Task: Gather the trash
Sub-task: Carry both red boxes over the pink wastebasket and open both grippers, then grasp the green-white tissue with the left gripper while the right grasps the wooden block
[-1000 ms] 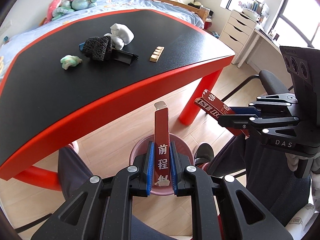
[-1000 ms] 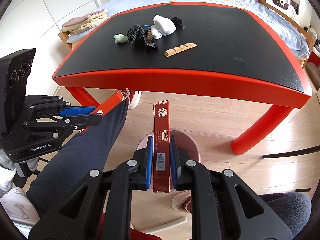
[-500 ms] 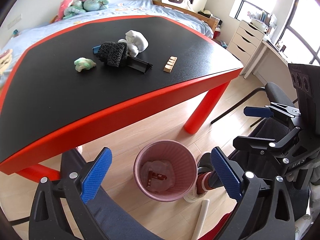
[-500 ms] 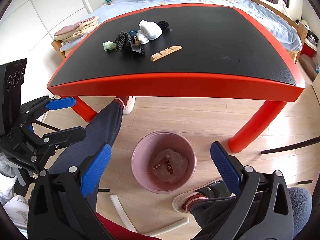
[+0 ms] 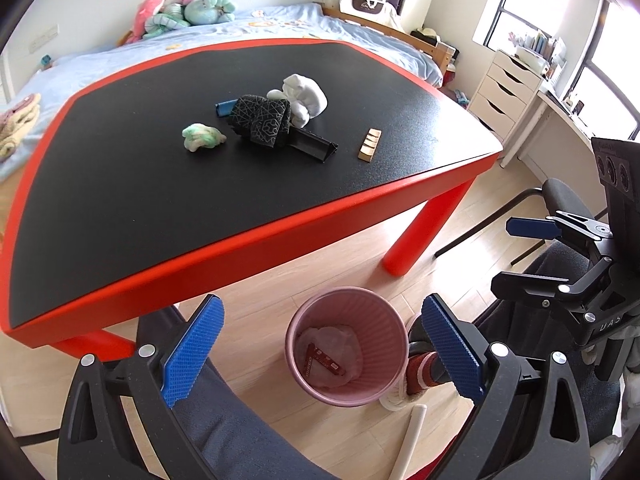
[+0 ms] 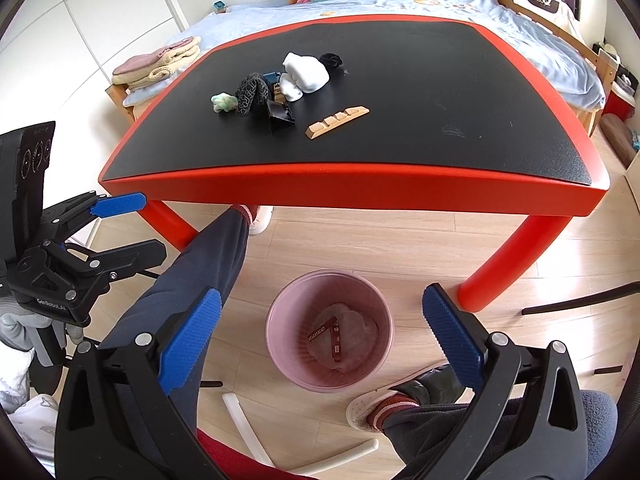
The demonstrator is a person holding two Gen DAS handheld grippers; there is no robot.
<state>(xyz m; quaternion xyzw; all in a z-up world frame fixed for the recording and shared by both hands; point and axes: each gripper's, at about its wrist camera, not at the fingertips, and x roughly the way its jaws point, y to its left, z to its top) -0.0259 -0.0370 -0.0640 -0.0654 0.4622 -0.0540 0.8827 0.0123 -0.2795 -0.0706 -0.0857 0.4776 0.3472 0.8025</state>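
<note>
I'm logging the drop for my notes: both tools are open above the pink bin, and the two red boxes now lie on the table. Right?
Not quite. Both tools, left tool and right tool, are open above the pink bin, but the red boxes lie inside the bin, not on the table. The right wrist view shows them at the bottom.

both the left gripper [image 5: 320, 350] and right gripper [image 6: 320, 340] apparently gape wide, empty.

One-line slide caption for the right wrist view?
Right gripper open above the pink bin holding two red packets; left gripper also open.
</note>
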